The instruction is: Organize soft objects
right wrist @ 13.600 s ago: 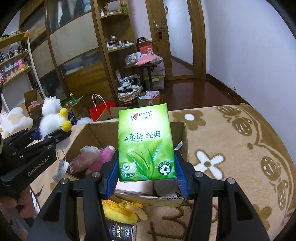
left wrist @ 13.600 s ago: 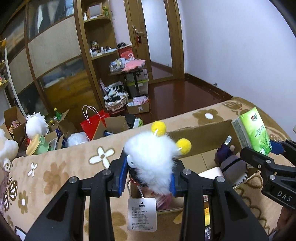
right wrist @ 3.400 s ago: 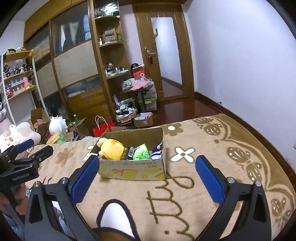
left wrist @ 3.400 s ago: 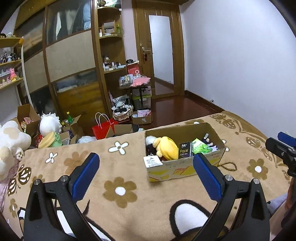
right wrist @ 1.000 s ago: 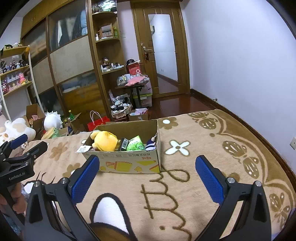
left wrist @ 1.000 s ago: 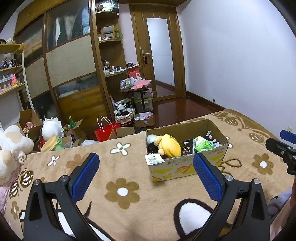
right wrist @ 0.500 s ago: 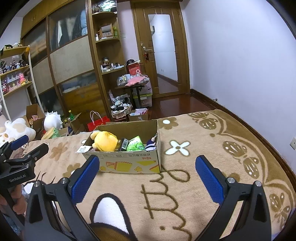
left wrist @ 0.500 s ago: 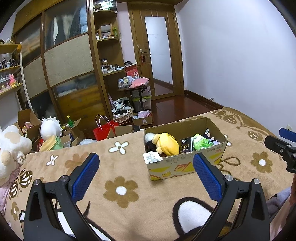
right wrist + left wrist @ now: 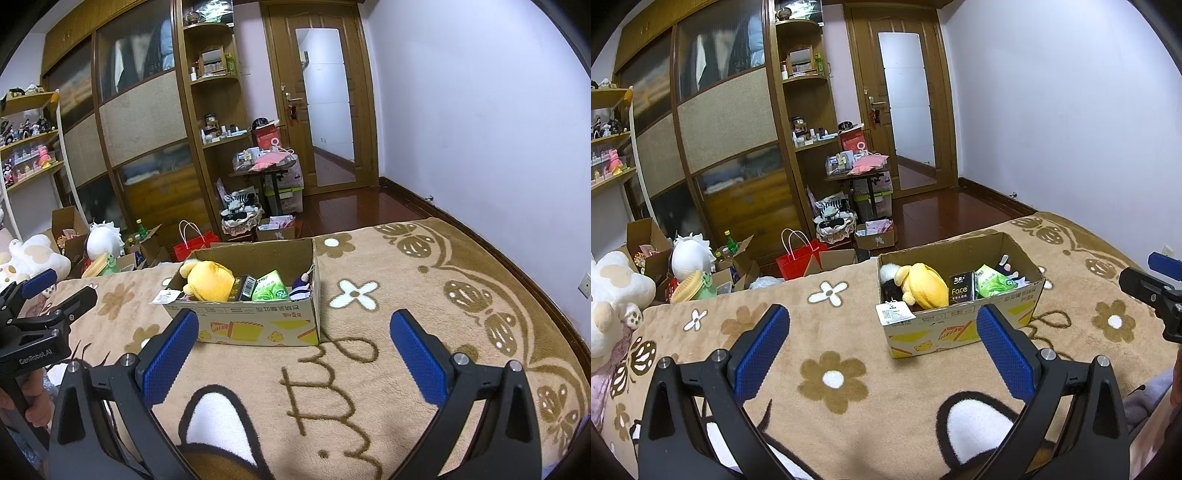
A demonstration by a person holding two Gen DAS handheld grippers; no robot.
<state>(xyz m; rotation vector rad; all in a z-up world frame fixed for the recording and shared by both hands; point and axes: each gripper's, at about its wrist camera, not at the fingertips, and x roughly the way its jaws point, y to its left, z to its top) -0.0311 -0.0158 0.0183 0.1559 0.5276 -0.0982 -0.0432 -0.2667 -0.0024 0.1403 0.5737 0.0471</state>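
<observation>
A cardboard box (image 9: 964,328) (image 9: 258,325) stands on the flowered tan blanket (image 9: 827,354) (image 9: 406,306). Inside lie a yellow plush toy (image 9: 925,284) (image 9: 210,278), a black "Face" tissue pack (image 9: 961,291) (image 9: 244,287), a green tissue pack (image 9: 991,282) (image 9: 271,286) and a small purple doll (image 9: 301,286); a white tag (image 9: 894,313) (image 9: 165,295) hangs over the box rim. My left gripper (image 9: 882,350) and right gripper (image 9: 293,350) are both open and empty, held back from the box. Each shows at the edge of the other's view.
Beyond the blanket's far edge, the floor holds a red bag (image 9: 798,256), open cartons (image 9: 650,243), white plush toys (image 9: 689,253) and a cluttered small table (image 9: 862,173). A wooden wardrobe and shelves line the back wall. A purple wall runs along the right.
Since 13.6 s ago both grippers let go of the white fluffy toy and the green tissue pack and drew back from the box. Over the last second almost nothing moved.
</observation>
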